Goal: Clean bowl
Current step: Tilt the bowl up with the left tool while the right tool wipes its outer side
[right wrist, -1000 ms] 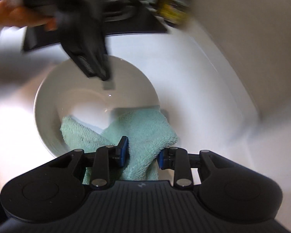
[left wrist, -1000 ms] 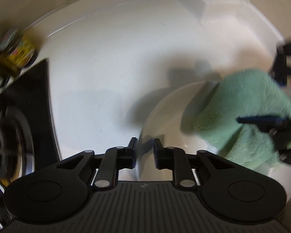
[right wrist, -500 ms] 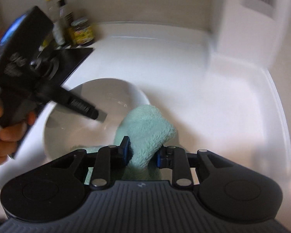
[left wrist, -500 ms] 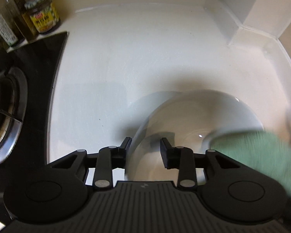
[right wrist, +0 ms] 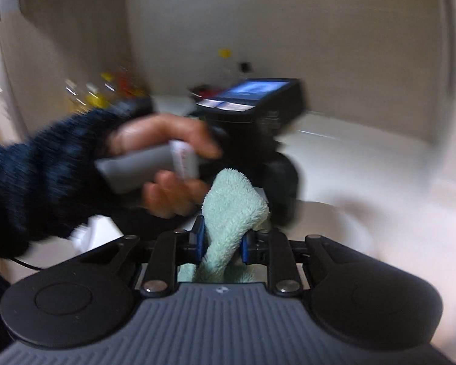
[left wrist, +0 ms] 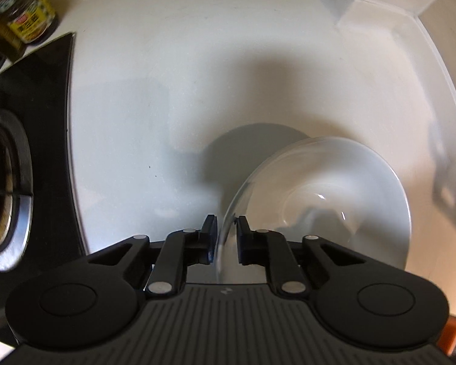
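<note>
I count one white bowl (left wrist: 334, 200) on the counter (left wrist: 173, 97), one green cloth (right wrist: 231, 213), one labelled jar (left wrist: 25, 19) at far left, one stove burner (left wrist: 3, 188), and two grippers, left (left wrist: 225, 240) and right (right wrist: 220, 245).
</note>
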The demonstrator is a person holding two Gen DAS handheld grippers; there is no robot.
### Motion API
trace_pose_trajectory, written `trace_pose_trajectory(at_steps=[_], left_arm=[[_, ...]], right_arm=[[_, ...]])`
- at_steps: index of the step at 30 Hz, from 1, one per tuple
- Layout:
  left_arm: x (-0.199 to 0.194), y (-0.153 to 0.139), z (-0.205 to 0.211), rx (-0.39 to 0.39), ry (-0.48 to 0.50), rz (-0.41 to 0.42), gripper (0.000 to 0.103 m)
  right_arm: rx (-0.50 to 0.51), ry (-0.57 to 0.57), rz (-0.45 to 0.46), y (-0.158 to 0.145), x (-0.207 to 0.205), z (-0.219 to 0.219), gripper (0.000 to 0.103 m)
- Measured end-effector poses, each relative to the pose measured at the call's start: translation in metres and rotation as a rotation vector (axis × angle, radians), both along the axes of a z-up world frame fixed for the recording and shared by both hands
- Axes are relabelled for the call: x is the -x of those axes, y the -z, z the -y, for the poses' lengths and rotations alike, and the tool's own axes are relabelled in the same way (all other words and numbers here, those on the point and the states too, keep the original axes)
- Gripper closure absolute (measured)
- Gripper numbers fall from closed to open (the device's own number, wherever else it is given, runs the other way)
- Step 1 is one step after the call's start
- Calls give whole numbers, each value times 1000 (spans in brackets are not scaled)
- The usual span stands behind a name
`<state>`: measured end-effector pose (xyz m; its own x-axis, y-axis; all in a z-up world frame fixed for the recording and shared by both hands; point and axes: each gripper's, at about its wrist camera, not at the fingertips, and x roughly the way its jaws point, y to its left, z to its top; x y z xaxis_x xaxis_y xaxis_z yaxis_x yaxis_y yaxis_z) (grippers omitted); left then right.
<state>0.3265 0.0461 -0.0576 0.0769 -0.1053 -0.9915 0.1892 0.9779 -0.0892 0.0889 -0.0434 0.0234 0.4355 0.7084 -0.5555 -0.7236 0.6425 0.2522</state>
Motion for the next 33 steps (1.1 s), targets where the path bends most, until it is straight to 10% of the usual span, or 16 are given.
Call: trace_pose_trajectory(at_steps=[7,13,21,29,33], left_arm=[[8,-1,4,-1,31,42,89],[7,1,6,-6,43,72,85],[11,8,-2,0,53,89,81],[6,17,-17,86,-52,22,82],[-3,20,-24,119,-151,-23,86]], right_arm=[[104,109,-50,41,-44,-37,85],[0,168,-260,52,-66,-24,85],[297,-139,-92,33,-42,-13,85],[576,-51,52,23,-42,-17,86],[536,-167,122,27,-36,-55,86]])
